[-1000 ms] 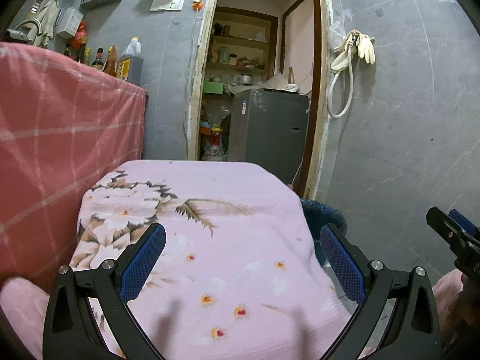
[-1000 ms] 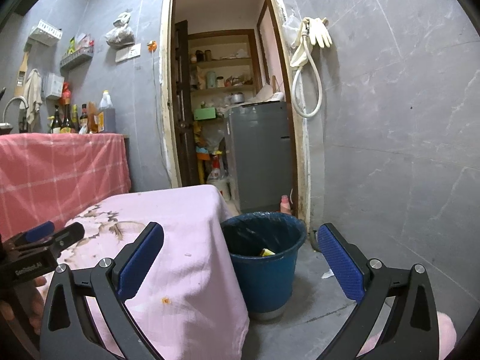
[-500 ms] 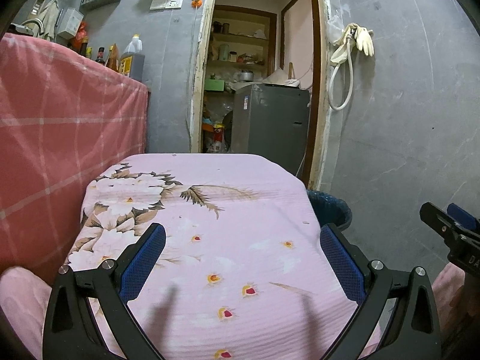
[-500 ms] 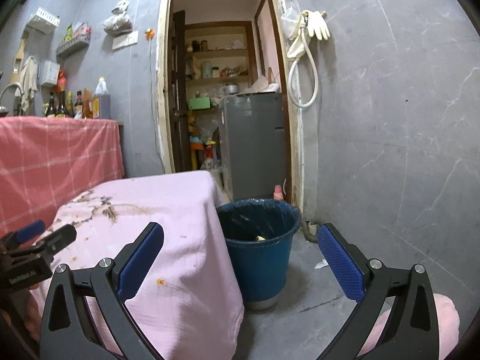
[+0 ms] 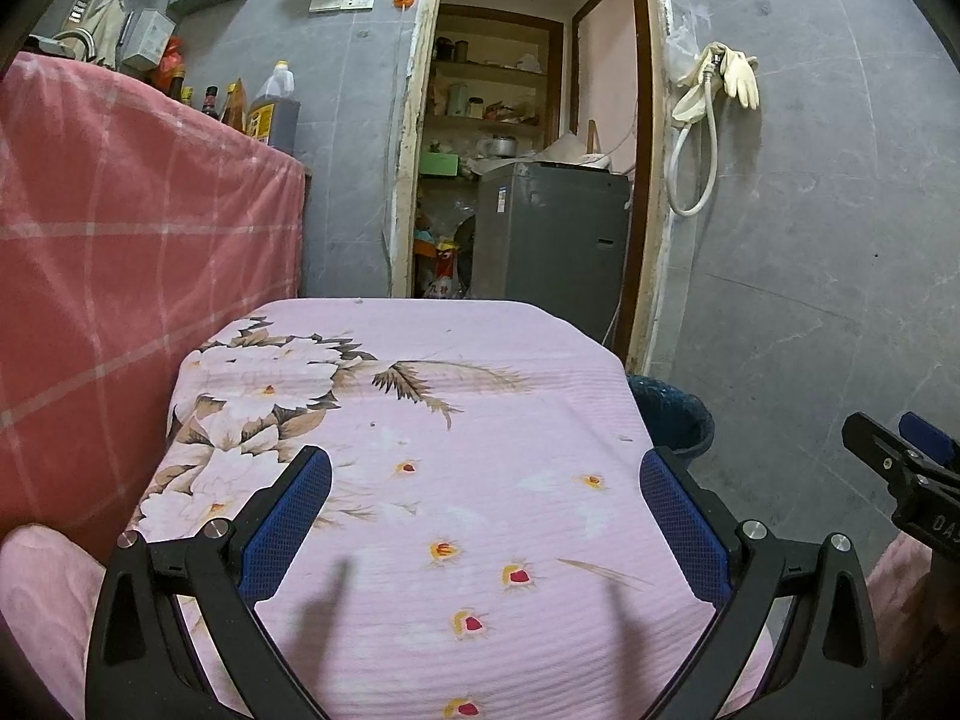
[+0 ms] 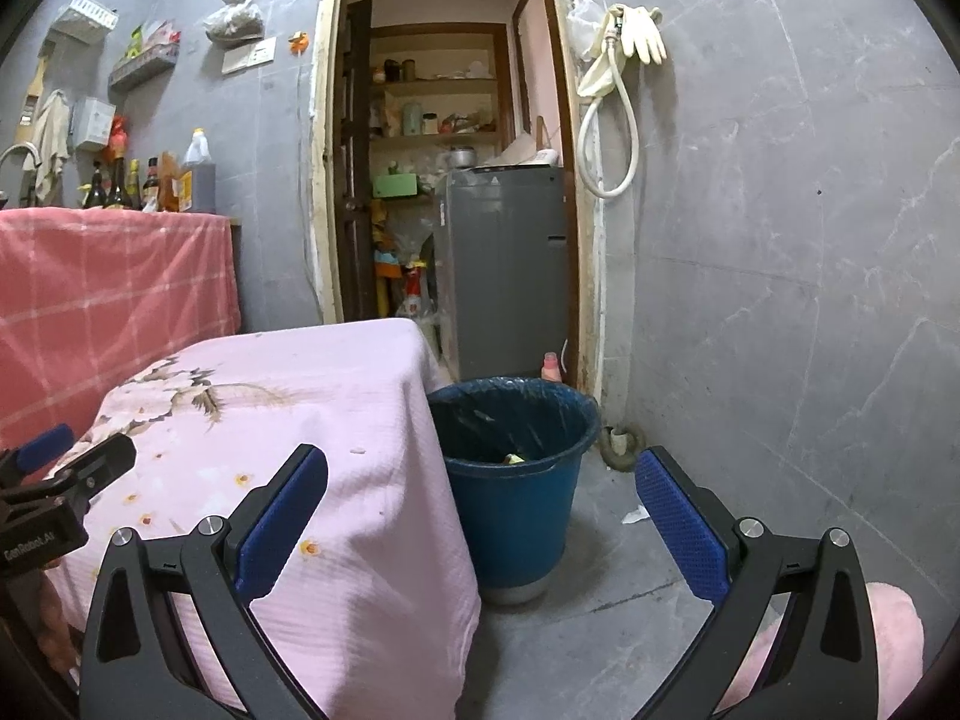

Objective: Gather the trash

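Note:
A blue trash bucket with a dark liner stands on the floor right of the pink flowered table; something yellow lies inside. Its rim also shows in the left wrist view. A small white scrap lies on the floor right of the bucket. My left gripper is open and empty above the table. My right gripper is open and empty, in front of the bucket. No trash shows on the tabletop.
A pink checked cloth covers a counter at the left with bottles on it. A doorway with a grey appliance lies behind. A hose and gloves hang on the right wall. A drain is by the wall.
Both grippers have pulled back and risen a little; more of the tabletop and the floor by the bucket shows. Both stay open and empty.

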### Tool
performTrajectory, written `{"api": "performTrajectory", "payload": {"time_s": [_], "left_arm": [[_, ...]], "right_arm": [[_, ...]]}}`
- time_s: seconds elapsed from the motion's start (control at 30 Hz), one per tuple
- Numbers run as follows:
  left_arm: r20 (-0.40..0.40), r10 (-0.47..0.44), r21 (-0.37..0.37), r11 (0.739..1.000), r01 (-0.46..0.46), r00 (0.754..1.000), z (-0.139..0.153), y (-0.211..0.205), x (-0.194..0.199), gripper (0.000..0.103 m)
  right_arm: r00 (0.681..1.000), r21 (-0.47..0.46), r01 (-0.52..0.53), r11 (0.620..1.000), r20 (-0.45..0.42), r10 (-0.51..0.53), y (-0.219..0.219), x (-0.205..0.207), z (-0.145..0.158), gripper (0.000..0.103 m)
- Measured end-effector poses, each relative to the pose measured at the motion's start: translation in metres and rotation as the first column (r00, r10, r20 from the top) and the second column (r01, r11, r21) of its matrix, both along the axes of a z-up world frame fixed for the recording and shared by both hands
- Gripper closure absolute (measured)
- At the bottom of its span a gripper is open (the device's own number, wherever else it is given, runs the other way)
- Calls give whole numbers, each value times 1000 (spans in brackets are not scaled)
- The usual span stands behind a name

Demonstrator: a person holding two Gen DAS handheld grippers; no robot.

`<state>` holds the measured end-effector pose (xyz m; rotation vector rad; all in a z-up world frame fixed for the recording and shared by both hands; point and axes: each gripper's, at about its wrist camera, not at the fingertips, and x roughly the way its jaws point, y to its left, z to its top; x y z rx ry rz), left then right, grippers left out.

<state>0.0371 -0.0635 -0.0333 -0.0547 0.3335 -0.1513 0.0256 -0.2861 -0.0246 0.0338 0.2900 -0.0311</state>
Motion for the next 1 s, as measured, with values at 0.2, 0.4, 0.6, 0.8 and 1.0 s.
{"api": "performTrajectory", "payload": {"time_s": [0.2, 0.4, 0.6, 0.8, 1.0], "left_arm": [[-1, 2, 3, 1000, -2, 1000, -1, -2, 0, 2], [0, 2, 3, 1000, -2, 1000, -1, -2, 0, 2], [-3, 1, 3, 1000, -1, 1000, -1, -2, 0, 2], [-2, 0, 4, 1000, 0, 1000, -1, -1, 0, 2], [-4, -2, 4, 1000, 2, 1000, -1, -1, 0, 2]], "right_arm": [[1000, 6, 3, 1000, 0, -3, -2, 0, 0, 0], [1000, 6, 3, 1000, 0, -3, -3, 0, 0, 0], [1000, 6, 2, 1000, 0, -2, -3, 1, 0, 0], [1000, 7, 3, 1000, 1, -3, -4, 0, 0, 0], [1000, 7, 3, 1000, 1, -3, -4, 0, 0, 0]]}}
